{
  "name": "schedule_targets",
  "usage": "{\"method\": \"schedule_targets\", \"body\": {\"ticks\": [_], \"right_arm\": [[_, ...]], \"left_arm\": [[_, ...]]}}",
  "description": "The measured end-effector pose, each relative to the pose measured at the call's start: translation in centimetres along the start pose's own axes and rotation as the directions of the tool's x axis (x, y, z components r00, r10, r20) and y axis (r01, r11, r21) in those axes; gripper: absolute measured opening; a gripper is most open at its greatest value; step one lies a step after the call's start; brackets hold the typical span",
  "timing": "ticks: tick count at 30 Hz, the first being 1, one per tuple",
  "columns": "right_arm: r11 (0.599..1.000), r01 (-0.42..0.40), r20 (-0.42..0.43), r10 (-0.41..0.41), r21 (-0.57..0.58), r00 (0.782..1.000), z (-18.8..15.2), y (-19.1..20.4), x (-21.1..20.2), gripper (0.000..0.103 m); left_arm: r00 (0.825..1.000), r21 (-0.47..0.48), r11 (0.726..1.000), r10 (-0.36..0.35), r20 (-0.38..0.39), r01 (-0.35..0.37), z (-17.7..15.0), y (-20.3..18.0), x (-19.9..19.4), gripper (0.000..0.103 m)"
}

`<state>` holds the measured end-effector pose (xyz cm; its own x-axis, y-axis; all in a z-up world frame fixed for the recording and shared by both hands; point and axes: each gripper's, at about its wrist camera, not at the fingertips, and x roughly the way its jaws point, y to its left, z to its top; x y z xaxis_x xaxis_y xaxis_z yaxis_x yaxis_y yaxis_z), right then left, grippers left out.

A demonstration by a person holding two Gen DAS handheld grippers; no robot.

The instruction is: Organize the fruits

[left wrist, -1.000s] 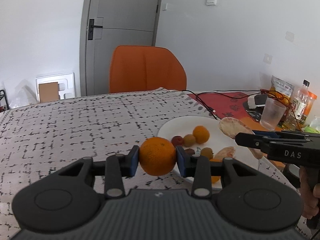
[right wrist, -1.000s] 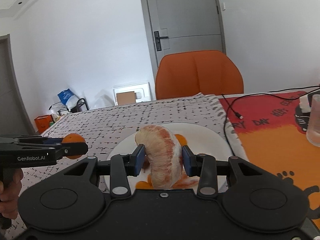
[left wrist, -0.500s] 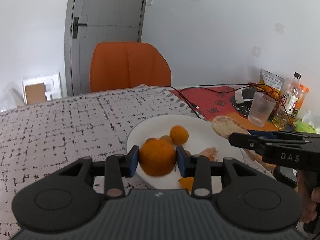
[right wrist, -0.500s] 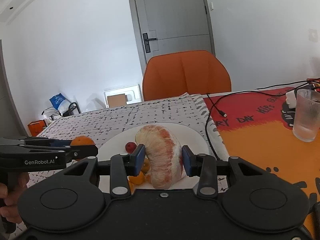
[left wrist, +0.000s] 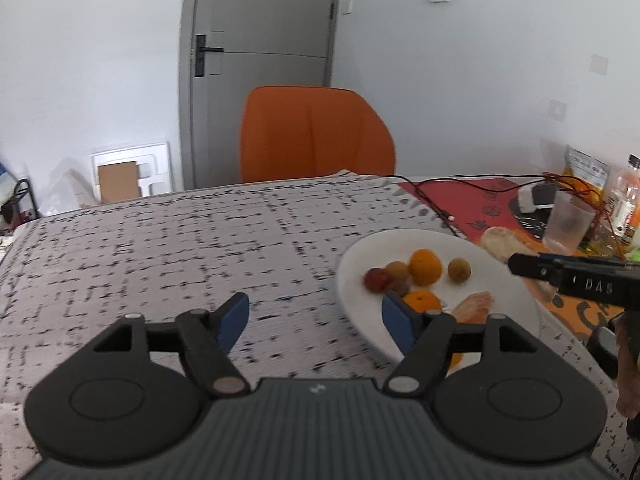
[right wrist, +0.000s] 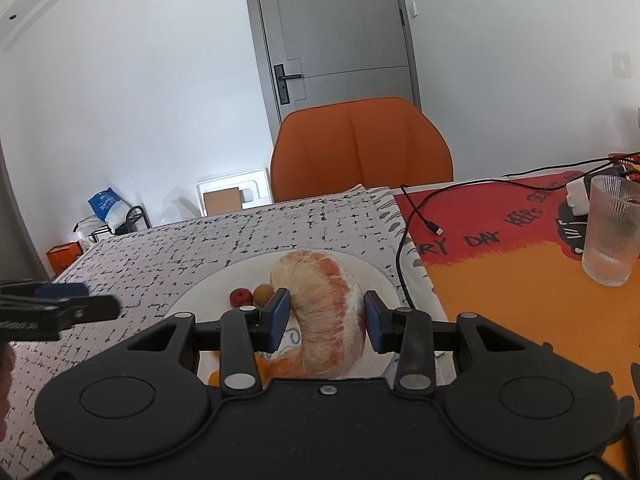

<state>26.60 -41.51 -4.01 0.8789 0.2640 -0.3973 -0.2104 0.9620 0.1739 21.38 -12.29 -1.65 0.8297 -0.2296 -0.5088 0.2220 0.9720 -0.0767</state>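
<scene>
The left tool [left wrist: 314, 322] stood with its jaws spread wide and nothing between them, poised above the patterned cloth just off the near-left rim of the white plate [left wrist: 352, 264]. The right tool [right wrist: 325, 318] had the peeled pomelo segment [right wrist: 326, 308] between its pads, though a sliver of gap showed at each pad; I judged the grip loosened or only lightly bearing, the segment's lower end apparently resting on the plate.

The plate sat toward the right side of the surface [left wrist: 160, 248], close to the edge where the cloth met the red and orange mat [right wrist: 500, 264]. On it lay an orange [left wrist: 425, 267], a second orange [left wrist: 421, 302] nearer the front rim, a red fruit [left wrist: 376, 279], two brownish round fruits [left wrist: 459, 269], and a slice of peeled citrus [left wrist: 476, 302] (partly hidden behind the left tool's right finger).

Step in hand, as judged: delivery of the pomelo segment to the plate, the left tool being free of any load.

The next move would call for the right tool to part fully and lift straight back, so the curved segment does not roll against the small fruits beside it. A ribbed glass [right wrist: 610, 228] stood on the mat, well apart from the plate and outside the working path.
</scene>
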Motion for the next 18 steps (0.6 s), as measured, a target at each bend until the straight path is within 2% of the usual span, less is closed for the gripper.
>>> {"method": "schedule_targets", "body": {"ticks": [4, 8, 12, 18], "right_arm": [[1.0, 0.002, 0.007, -0.002, -0.006, 1.0, 0.5, 0.4, 0.7, 0.038], [1.0, 0.008, 0.025, -0.008, -0.009, 1.0, 0.9, 0.9, 1.0, 0.051], [1.0, -0.016, 0.019, 0.016, -0.006, 1.0, 0.8, 1.6, 0.5, 0.053], [0.998, -0.057, 0.012, 0.058, -0.009, 0.998, 0.2, 3.3, -0.7, 0.063]], "left_arm": [[1.0, -0.014, 1.0, 0.027, 0.002, -0.027, -0.1, 1.2, -0.8, 0.077], [0.998, -0.019, 0.998, 0.055, 0.009, -0.055, -0.4, 2.3, -1.5, 0.082], [0.998, -0.037, 0.997, 0.066, 0.006, -0.066, -0.6, 3.3, -2.0, 0.09], [0.997, -0.075, 0.995, 0.073, -0.004, -0.073, -0.8, 4.5, -3.0, 0.095]]}}
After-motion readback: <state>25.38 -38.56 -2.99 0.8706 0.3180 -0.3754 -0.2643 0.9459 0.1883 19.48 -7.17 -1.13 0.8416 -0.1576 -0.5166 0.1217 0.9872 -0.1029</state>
